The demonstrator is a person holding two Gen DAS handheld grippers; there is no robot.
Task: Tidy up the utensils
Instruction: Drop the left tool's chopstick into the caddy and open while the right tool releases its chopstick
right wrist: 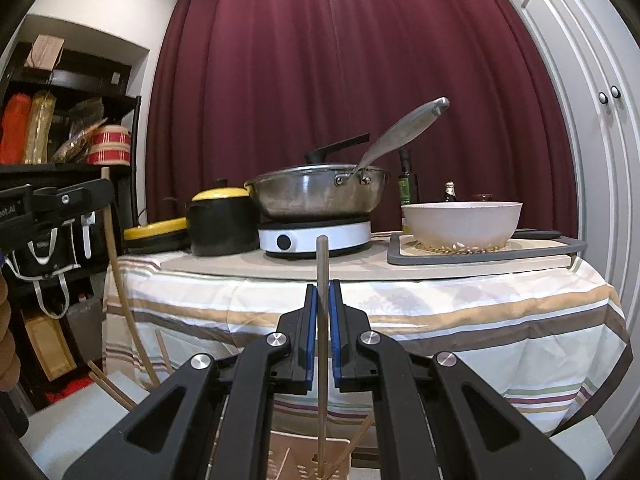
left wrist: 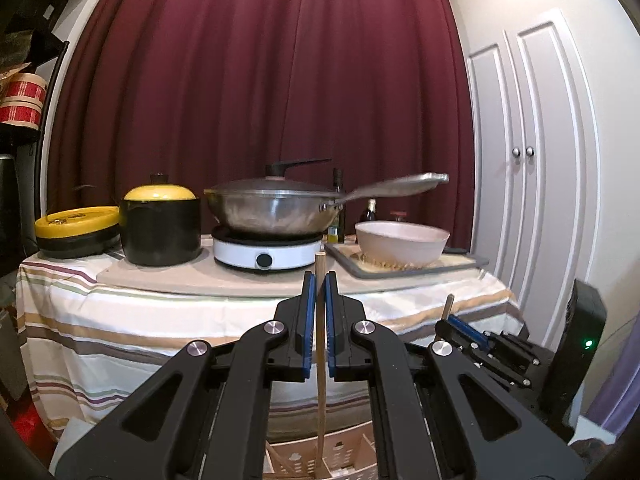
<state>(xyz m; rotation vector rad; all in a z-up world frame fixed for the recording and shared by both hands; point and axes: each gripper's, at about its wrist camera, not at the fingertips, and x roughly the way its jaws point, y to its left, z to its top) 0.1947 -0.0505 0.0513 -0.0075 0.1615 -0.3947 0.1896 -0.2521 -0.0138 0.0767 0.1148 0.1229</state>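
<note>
In front of the striped table (left wrist: 120, 320) | my left gripper (left wrist: 319, 280) points nearly level, clamped on an upright wooden stick (left wrist: 320, 380) | my right gripper (right wrist: 323, 288), alongside, clamps a second stick (right wrist: 322, 360) | both sticks reach down into the slotted basket (left wrist: 340, 456) below.

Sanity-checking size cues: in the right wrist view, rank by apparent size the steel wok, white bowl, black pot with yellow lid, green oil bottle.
1. Steel wok
2. White bowl
3. Black pot with yellow lid, close to the bowl, sits further back, so unsure
4. Green oil bottle
</note>
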